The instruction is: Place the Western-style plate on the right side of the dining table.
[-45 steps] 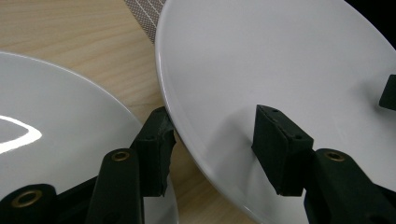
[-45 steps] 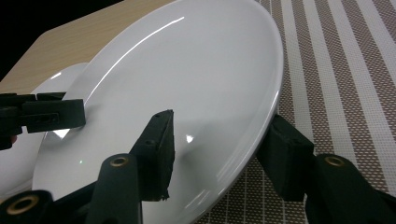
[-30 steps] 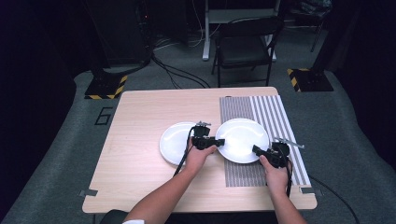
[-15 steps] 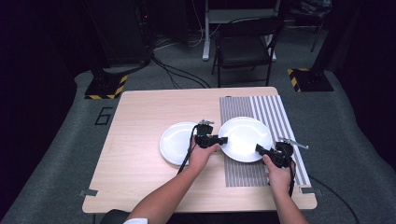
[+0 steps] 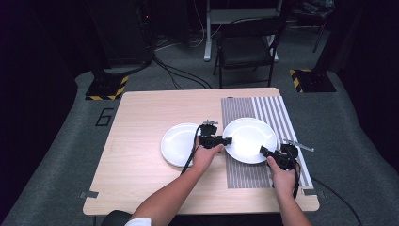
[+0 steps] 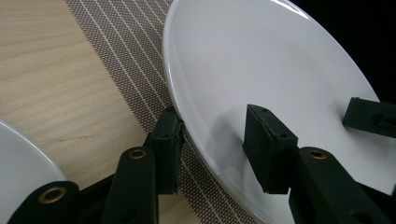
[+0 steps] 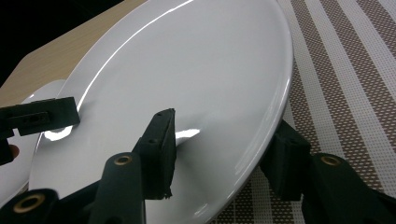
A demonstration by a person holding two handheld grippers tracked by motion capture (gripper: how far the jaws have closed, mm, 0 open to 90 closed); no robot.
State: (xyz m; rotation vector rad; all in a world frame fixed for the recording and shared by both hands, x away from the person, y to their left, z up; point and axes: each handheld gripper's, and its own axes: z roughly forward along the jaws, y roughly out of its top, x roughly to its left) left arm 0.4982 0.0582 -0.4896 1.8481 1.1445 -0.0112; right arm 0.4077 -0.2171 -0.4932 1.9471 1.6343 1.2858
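Right gripper [image 5: 264, 150] nearest the table's front edge, on the striped mat [image 5: 244, 175]. Its jaws straddle the near right rim of the plate [image 5: 249, 139]: one pad above the rim, one below, both close to the china; firm clamp or not, cannot tell.

Left gripper [image 5: 227, 141] a little farther in, at the plate's left rim. Same stance: one jaw over the rim, the other under it against the mat, a narrow gap at the upper pad; grip cannot be told.

Plate sits on the mat's left part, between the two grippers, looking tilted in the gripper views.

Second plate [image 5: 178, 143] on bare table [image 5: 141, 122], just left of the left hand [image 5: 207, 155].

Beyond the table, a chair [image 5: 247, 49].
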